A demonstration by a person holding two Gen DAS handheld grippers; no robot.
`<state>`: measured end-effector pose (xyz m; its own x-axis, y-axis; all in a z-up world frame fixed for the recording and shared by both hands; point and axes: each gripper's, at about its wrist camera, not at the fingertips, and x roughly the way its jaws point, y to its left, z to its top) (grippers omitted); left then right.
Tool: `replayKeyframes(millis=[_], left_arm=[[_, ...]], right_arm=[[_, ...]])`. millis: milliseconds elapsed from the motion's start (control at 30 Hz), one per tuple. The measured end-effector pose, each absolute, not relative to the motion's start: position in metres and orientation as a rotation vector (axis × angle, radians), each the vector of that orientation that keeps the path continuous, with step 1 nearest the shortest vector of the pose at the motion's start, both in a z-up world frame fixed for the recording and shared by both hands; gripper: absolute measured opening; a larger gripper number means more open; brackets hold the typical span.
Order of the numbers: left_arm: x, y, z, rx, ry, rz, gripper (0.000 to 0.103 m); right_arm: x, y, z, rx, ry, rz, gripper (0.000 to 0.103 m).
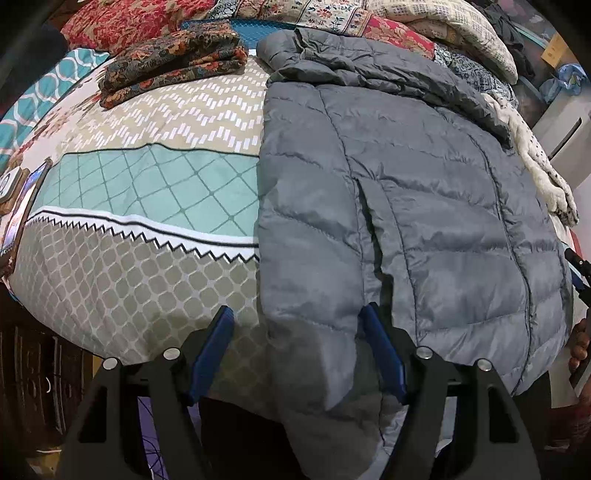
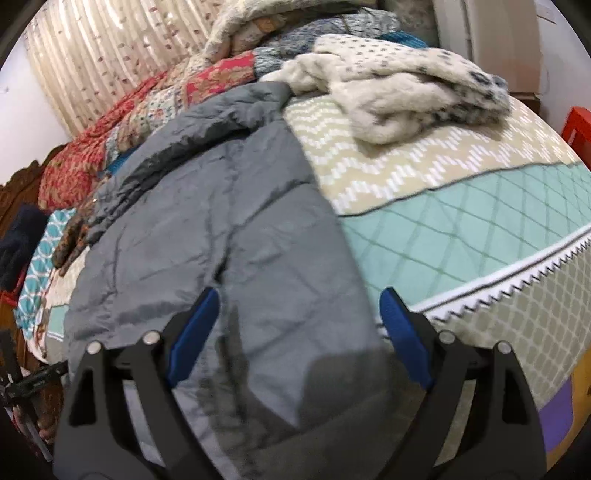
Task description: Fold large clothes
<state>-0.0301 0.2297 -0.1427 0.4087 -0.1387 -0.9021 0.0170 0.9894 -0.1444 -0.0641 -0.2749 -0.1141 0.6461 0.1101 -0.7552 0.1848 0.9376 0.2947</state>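
Note:
A grey quilted puffer jacket [image 1: 406, 221] lies spread flat on the bed, hood toward the pillows and hem toward me. In the left wrist view my left gripper [image 1: 299, 332] hangs over the jacket's near left corner. Its blue fingers [image 1: 218, 350] stand wide apart and the hem lies between them, unpressed. In the right wrist view the same jacket [image 2: 221, 229] fills the left half. My right gripper [image 2: 299, 314] is open over its near right edge, with cloth between the fingers [image 2: 402, 332] but no grip on it.
The patterned bedspread [image 1: 147, 184] lies bare left of the jacket. A folded dark floral cloth [image 1: 173, 59] sits at the far left, and a white fuzzy blanket [image 2: 399, 92] at the far right. Red quilts [image 1: 129, 18] pile at the head. A phone [image 1: 22, 210] rests at the bed's left edge.

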Motion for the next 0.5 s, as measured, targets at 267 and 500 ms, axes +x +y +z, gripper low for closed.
replayKeyframes(millis=[267,500], left_arm=[[-0.007,0.229,-0.115,-0.094,1.027,-0.020,0.000],[0.033,0.209,-0.100,-0.077,0.919,-0.045,0.000]], right_arm=[[-0.031,-0.227,-0.098,0.203,0.876,-0.024,0.089],[0.003,-0.191,-0.087,0.123,0.842,-0.022,0.097]])
